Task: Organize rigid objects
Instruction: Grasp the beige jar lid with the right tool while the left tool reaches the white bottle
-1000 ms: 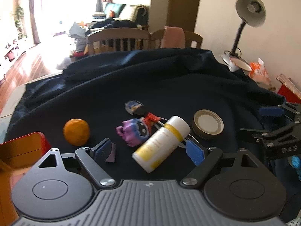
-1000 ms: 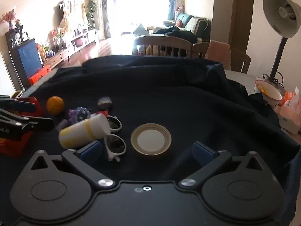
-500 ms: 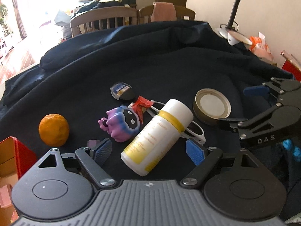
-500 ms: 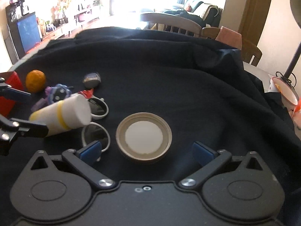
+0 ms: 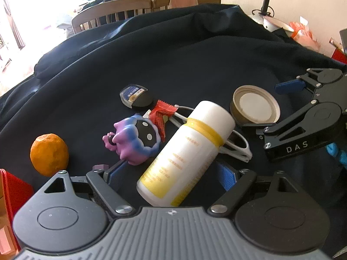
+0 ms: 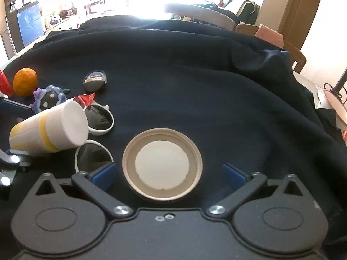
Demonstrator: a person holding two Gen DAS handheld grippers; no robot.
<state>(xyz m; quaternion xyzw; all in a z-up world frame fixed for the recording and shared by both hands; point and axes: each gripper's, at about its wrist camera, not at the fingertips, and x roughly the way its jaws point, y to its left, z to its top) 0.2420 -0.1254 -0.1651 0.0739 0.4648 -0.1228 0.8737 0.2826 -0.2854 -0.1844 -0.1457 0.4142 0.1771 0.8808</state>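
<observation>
A white bottle with a yellow label [image 5: 186, 156] lies on its side on the dark cloth [image 5: 173, 54]. My left gripper [image 5: 171, 174] is open, its blue pads on either side of the bottle's lower half and clear of it. A beige jar lid [image 6: 162, 164] lies upside down on the cloth. Low around the lid stands my right gripper [image 6: 169, 174], open, with a gap at each pad. The left wrist view shows the right gripper [image 5: 274, 108] at the right, beside the lid [image 5: 256, 106].
Left of the bottle are a purple toy [image 5: 134, 139], an orange [image 5: 49, 155], a red wrapper [image 5: 161, 117] and a small dark case [image 5: 135, 96]. White sunglasses [image 6: 95, 138] lie under the bottle's cap end. A red box [image 5: 13, 186] sits at the left edge, with chairs [image 5: 112, 10] behind.
Both grippers have come down and forward towards the cloth. The bottle now lies between the left jaws and the lid between the right jaws. Neither gripper's jaws have changed their width.
</observation>
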